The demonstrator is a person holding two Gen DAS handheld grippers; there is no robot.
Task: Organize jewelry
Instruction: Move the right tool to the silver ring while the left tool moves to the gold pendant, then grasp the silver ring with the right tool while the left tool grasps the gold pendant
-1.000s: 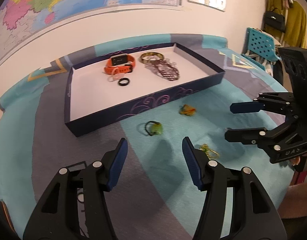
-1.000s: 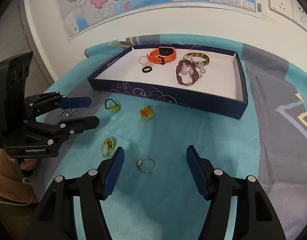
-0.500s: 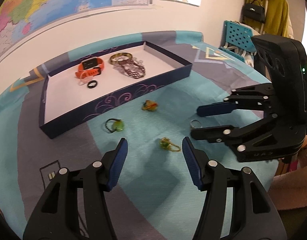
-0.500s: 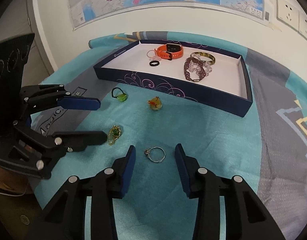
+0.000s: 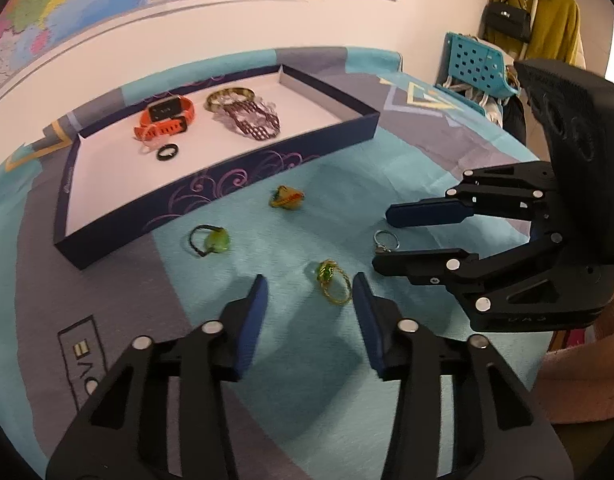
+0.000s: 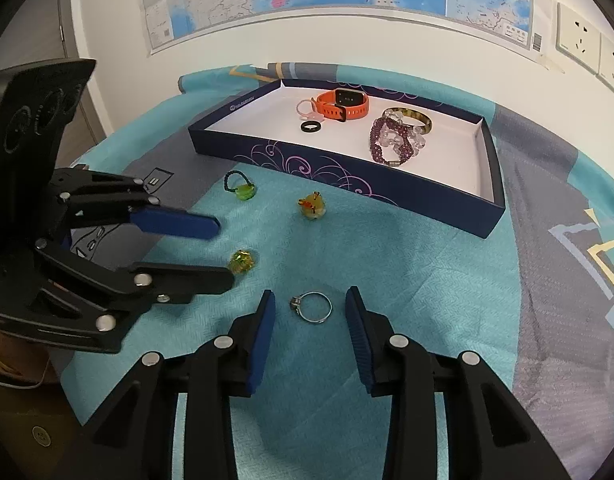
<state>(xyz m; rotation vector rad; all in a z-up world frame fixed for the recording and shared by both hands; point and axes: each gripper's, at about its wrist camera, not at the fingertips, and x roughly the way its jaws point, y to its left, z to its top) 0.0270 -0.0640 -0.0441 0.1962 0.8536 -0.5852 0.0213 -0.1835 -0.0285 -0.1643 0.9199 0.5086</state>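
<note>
Fingers closing in on two rings at once, neither ring held yet.

Left wrist view: the left gripper [image 5: 309,304] has just been narrowing and is standing partly open, with the gold ring with a green stone [image 5: 333,285] lying between its fingers [image 5: 249,320], nearer the right one and not pressed; the hand should be sliding slightly rightward to centre it, then lowering until both tips are meeting the surface [image 5: 291,376] before squeezing. Ahead of the tips sits the tray [image 5: 223,196], its likely destination.
Right wrist view: the right gripper [image 6: 310,312] has likewise just been closing and is bracketing the silver ring [image 6: 314,307], still untouched; pinching across the band, clear of the cloth, should be giving the surest hold.
</note>
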